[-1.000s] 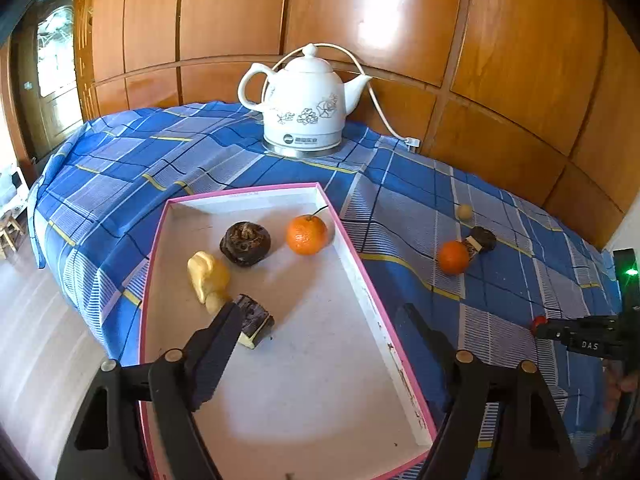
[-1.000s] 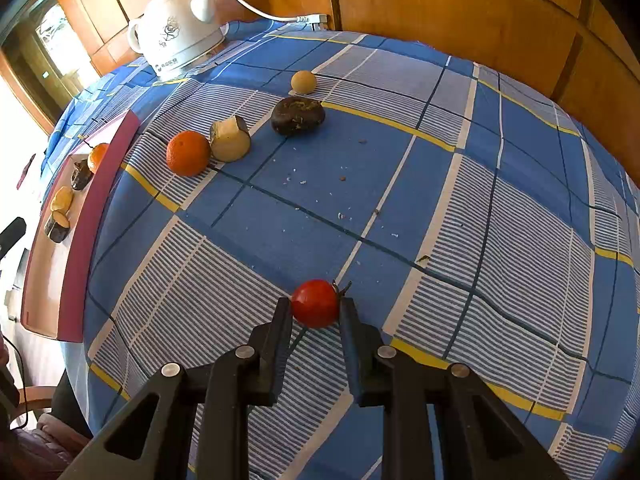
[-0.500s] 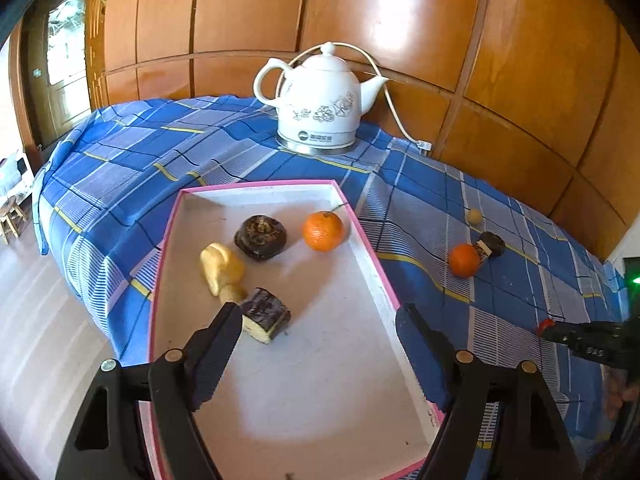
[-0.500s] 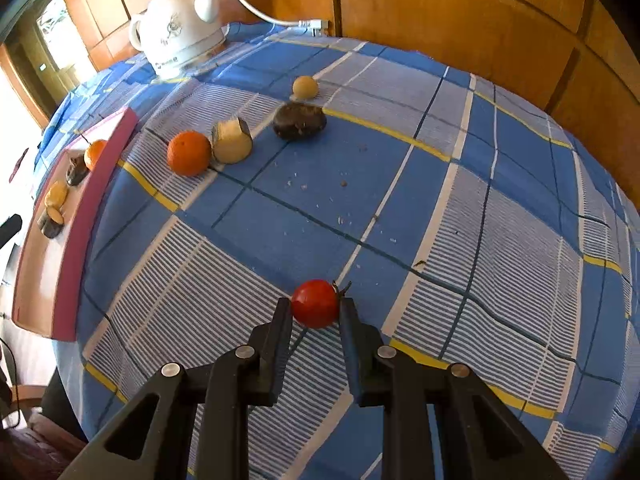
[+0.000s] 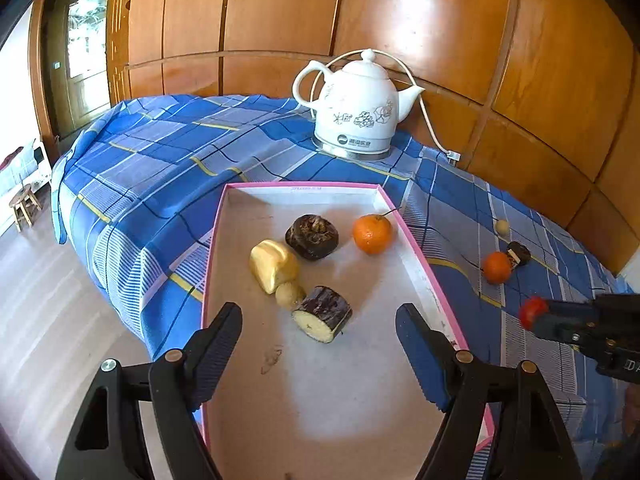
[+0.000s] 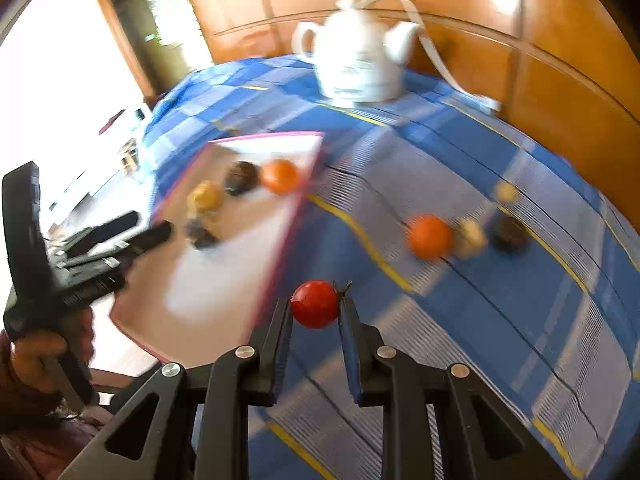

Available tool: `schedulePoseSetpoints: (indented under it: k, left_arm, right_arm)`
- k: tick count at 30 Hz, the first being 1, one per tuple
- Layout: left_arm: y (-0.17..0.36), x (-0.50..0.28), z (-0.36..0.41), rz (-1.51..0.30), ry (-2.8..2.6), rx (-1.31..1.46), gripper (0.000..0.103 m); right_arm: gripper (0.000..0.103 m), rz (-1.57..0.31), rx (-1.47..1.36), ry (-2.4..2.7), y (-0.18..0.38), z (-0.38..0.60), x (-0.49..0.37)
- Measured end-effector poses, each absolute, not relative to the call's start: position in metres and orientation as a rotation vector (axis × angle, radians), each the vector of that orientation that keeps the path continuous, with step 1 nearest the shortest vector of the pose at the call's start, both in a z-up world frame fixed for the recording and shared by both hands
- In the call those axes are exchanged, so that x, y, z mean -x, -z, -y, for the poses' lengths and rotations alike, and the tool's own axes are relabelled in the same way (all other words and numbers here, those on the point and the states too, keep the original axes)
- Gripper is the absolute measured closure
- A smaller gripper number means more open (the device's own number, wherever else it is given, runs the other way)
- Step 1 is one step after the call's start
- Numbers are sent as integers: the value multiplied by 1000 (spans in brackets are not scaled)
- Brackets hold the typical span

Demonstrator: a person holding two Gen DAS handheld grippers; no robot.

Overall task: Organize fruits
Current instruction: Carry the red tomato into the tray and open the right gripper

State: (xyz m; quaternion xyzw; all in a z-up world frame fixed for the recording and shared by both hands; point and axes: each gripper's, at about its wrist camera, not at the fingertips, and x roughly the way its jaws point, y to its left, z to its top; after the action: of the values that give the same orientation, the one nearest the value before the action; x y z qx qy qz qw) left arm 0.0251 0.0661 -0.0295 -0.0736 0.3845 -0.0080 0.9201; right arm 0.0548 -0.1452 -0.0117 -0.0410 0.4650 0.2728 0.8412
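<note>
On the worktop under a blue checked cloth (image 5: 168, 168), the right claw (image 6: 316, 312), clamped on the cherry tomato (image 6: 315, 303), has lifted toward the pink-rimmed tray (image 5: 416, 248); left claw (image 5: 320, 340) hovers wide, empty, so placing seems next

No legible text; kettle (image 5: 358, 112) logo blurred

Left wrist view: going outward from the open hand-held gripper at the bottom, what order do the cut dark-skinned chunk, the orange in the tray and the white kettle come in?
1. Cut dark-skinned chunk with pale flesh: in the pink-rimmed tray, just ahead of the left hand-held gripper.
2. Round orange with a stem: near the tray's far right corner.
3. White ceramic kettle: beyond the tray, by the wooden wall.
</note>
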Motion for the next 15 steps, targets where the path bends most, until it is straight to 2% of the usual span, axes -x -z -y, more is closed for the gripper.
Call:
schedulePoseSetpoints:
  k: [15]
  left_arm:
    - [38, -25, -76, -811, 26, 180, 23]
  right_arm:
    - [77, -999, 104, -597, 31, 69, -104]
